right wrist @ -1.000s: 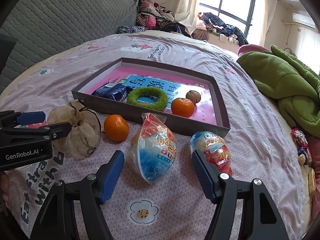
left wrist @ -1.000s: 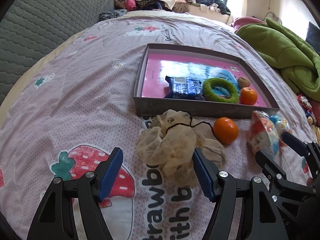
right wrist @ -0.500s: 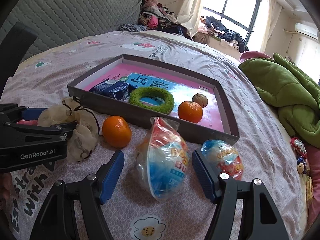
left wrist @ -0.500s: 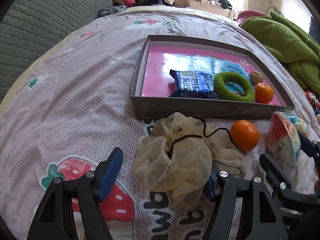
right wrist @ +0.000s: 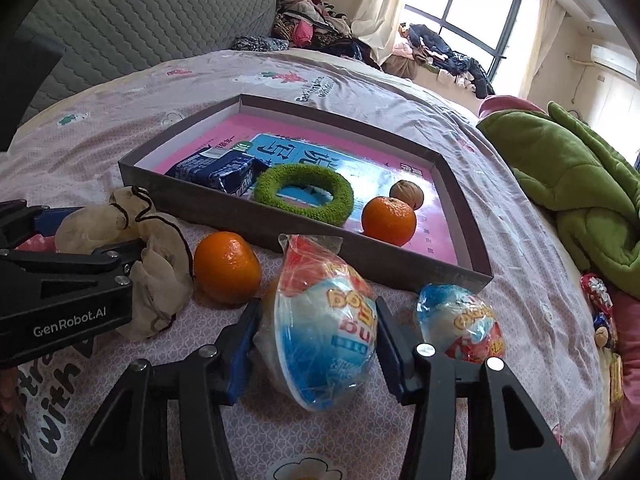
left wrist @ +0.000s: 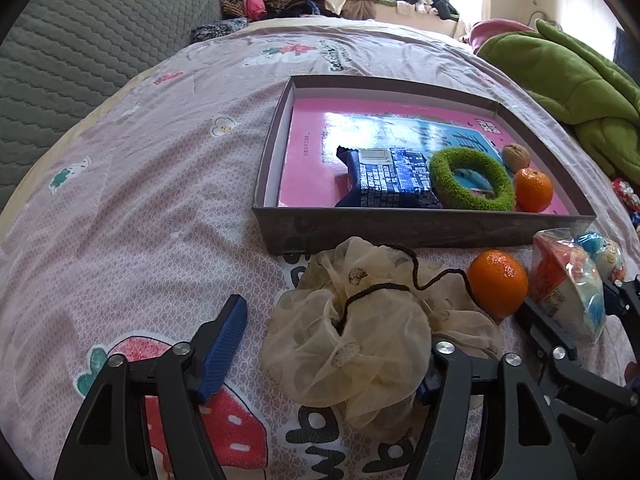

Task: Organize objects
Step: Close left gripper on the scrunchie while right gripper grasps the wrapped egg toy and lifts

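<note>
Through the left wrist camera I see my left gripper [left wrist: 332, 344] low over the bed sheet [left wrist: 132, 208]. Its jaws have just been closing a little, and they are still wide apart. The cream scrunchie [left wrist: 360, 340] lies between them. The right pad is hidden behind the cloth, and the left blue pad [left wrist: 224, 344] stands clear of it, so nothing is held yet. The scrunchie sits just in front of the grey box [left wrist: 420, 228], on the near side of its wall. A loose orange [left wrist: 498, 282] rests beside the scrunchie, also in front of the box. Inside the box I see a blue packet [left wrist: 392, 180], a green fuzzy ring [left wrist: 472, 178], a walnut [left wrist: 516, 156] and another orange [left wrist: 534, 190].

Through the right wrist camera I see my right gripper [right wrist: 316, 344]. Its jaws have just been closing, and now they look narrow, with both pads against the wrapped snack bowl [right wrist: 320, 328], so it looks held. This bowl sits in front of the grey box [right wrist: 360, 248], near its front wall. A second wrapped snack [right wrist: 460, 326] lies just beside it, near the box corner. The loose orange [right wrist: 226, 268] sits in front of the box too.
</note>
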`<state>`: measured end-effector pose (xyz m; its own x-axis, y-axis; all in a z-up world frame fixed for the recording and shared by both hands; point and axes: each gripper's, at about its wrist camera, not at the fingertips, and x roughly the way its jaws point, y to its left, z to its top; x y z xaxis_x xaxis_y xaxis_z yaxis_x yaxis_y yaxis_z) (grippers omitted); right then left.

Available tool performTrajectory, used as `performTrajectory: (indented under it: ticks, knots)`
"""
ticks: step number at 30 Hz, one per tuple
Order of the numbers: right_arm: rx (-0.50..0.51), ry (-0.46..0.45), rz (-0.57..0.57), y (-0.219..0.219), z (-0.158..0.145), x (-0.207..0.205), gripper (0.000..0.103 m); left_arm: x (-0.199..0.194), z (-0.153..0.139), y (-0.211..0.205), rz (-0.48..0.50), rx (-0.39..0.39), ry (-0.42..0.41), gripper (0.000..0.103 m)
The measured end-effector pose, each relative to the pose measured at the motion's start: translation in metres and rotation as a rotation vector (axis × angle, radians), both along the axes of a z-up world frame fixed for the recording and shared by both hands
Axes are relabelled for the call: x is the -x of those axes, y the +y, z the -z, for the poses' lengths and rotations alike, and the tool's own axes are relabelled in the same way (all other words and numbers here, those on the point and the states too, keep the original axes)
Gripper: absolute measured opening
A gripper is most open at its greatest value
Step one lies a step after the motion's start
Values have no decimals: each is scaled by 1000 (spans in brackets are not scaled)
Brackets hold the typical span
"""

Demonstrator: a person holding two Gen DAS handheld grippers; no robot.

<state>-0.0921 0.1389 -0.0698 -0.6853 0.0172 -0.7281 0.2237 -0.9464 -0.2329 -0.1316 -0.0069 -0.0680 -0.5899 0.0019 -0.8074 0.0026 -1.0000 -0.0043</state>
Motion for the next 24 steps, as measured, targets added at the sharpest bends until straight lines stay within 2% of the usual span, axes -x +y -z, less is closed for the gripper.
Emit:
performTrajectory:
  ticks: [1, 2, 9, 12, 15, 24]
  knots:
    - [-6, 5, -2, -1, 0, -1, 52, 0, 0, 1, 7, -3, 4, 59]
    - [-7, 11, -9, -2, -1, -2, 52, -1, -1, 2, 18, -6, 8, 50]
    - [14, 9, -35, -3, -2, -5, 52, -2, -2, 9, 52, -15, 20, 18]
    - [34, 7, -44, -2, -4, -6, 52, -3, -3, 9, 62, -7, 11, 14]
    - [54, 6, -48, -2, -6, -8, 52, -7, -6, 7, 63, -24, 16, 14]
    - [104, 13, -60, 1, -16, -14, 52, -25, -23, 10, 74, -14, 60, 14]
